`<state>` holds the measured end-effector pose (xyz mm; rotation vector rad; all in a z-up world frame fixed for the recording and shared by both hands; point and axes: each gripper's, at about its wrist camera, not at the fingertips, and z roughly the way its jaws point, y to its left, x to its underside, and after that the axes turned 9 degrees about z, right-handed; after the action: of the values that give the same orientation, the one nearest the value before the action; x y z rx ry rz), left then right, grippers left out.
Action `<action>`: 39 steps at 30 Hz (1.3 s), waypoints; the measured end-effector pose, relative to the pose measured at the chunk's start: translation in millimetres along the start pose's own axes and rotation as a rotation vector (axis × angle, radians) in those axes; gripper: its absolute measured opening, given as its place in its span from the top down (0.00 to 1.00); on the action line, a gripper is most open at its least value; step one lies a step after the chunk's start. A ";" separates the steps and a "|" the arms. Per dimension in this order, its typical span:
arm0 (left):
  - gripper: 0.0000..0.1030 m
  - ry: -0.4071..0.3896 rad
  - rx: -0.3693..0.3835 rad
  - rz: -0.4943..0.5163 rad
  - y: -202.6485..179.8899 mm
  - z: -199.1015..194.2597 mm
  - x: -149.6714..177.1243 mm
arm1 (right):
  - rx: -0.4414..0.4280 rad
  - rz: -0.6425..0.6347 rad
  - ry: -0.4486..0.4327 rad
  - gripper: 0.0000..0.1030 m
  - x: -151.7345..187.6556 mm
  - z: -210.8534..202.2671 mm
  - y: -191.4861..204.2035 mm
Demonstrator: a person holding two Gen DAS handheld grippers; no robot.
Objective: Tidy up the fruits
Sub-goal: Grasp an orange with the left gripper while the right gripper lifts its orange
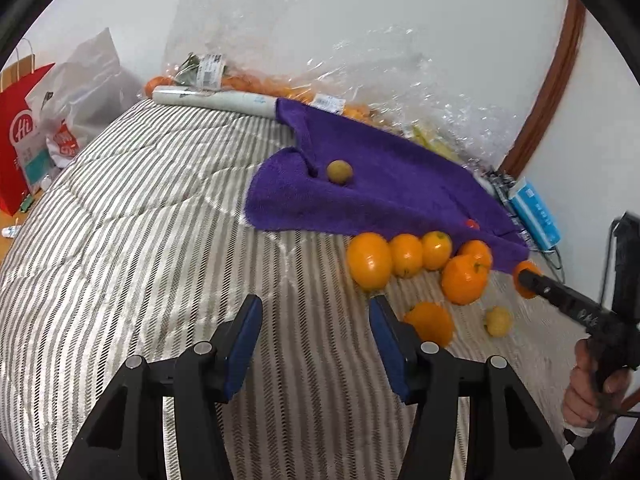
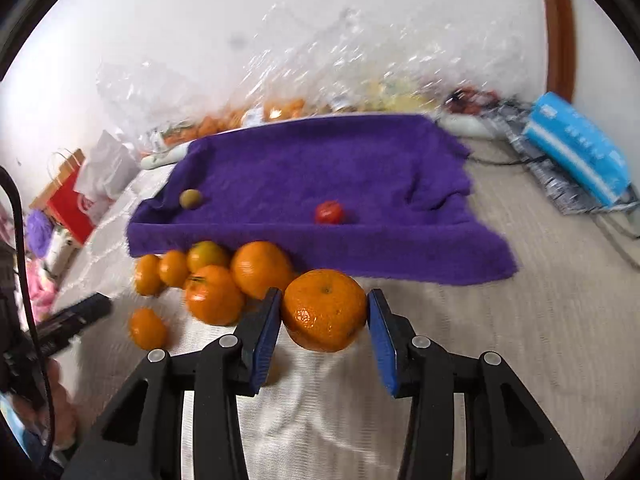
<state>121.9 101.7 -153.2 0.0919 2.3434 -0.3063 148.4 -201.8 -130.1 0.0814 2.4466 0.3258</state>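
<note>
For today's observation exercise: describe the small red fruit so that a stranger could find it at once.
Find the purple towel spread on the striped bedcover. The small red fruit lies on it near the front edge, the only red one; the oranges lie off the towel.

Striped bed, purple towel (rumpled), oranges

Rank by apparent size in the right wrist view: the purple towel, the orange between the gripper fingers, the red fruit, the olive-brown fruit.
1. purple towel
2. orange, though its nearness to the camera enlarges it
3. red fruit and olive-brown fruit: too alike to rank
</note>
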 end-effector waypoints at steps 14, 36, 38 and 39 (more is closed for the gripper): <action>0.69 0.120 -0.005 0.025 -31.2 44.4 -45.2 | 0.005 -0.073 -0.008 0.58 11.2 9.6 -15.9; 0.70 0.095 -0.050 0.086 -39.0 73.3 -44.0 | 0.018 -0.078 0.073 0.57 9.9 27.7 -18.8; 0.70 0.093 -0.046 0.080 -37.8 73.1 -43.6 | 0.033 -0.099 0.074 0.57 10.3 28.6 -15.8; 0.70 0.092 -0.045 0.079 -38.0 74.2 -44.2 | 0.039 -0.107 0.074 0.57 10.5 28.9 -14.7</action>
<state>198.2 47.7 -165.6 0.1792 2.4297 -0.2141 158.7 -208.3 -161.9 -0.0456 2.5193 0.2383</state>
